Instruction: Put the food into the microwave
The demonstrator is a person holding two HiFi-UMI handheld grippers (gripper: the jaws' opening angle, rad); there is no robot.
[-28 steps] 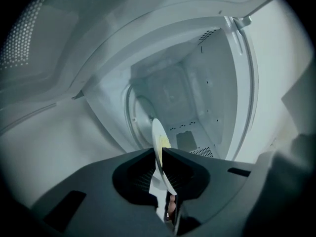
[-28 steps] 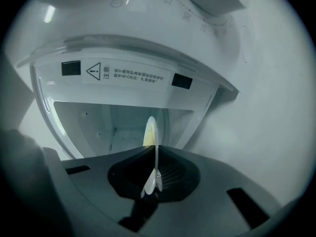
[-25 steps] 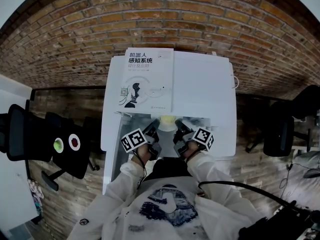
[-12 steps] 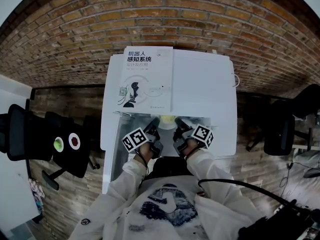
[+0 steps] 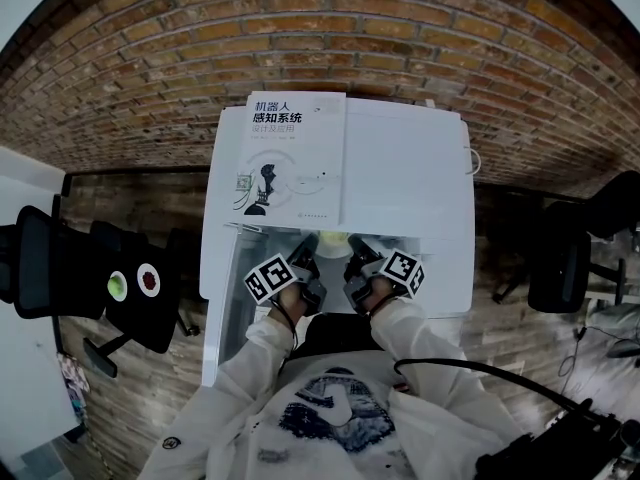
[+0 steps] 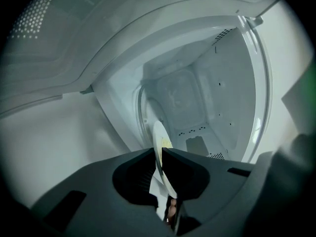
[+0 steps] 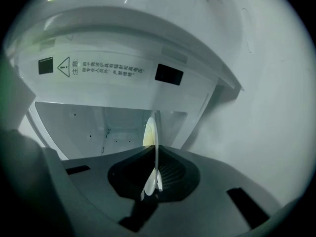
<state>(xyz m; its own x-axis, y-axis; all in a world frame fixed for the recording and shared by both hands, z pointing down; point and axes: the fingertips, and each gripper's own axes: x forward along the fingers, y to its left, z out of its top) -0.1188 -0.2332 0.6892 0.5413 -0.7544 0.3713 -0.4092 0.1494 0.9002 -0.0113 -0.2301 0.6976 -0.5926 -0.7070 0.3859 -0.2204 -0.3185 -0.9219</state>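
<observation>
A white plate [image 5: 334, 241] with yellow food is held between both grippers at the mouth of the white microwave [image 5: 410, 178]. My left gripper [image 5: 308, 260] is shut on the plate's left rim and my right gripper [image 5: 357, 258] on its right rim. In the left gripper view the plate [image 6: 159, 142] stands edge-on in the shut left gripper [image 6: 159, 157], with the lit cavity [image 6: 197, 98] straight ahead. The right gripper view shows the plate [image 7: 151, 130] clamped in the right gripper [image 7: 157, 154] under the opening's top edge.
A book [image 5: 295, 158] lies on top of the microwave. The open door [image 5: 215, 278] hangs out at the left. A warning label [image 7: 106, 67] runs above the opening. Black office chairs stand at left [image 5: 60, 268] and right [image 5: 560, 258]. A brick wall is behind.
Both grippers have edged slightly forward toward the microwave opening, carrying the plate with them. Their hold on the plate is unchanged.
</observation>
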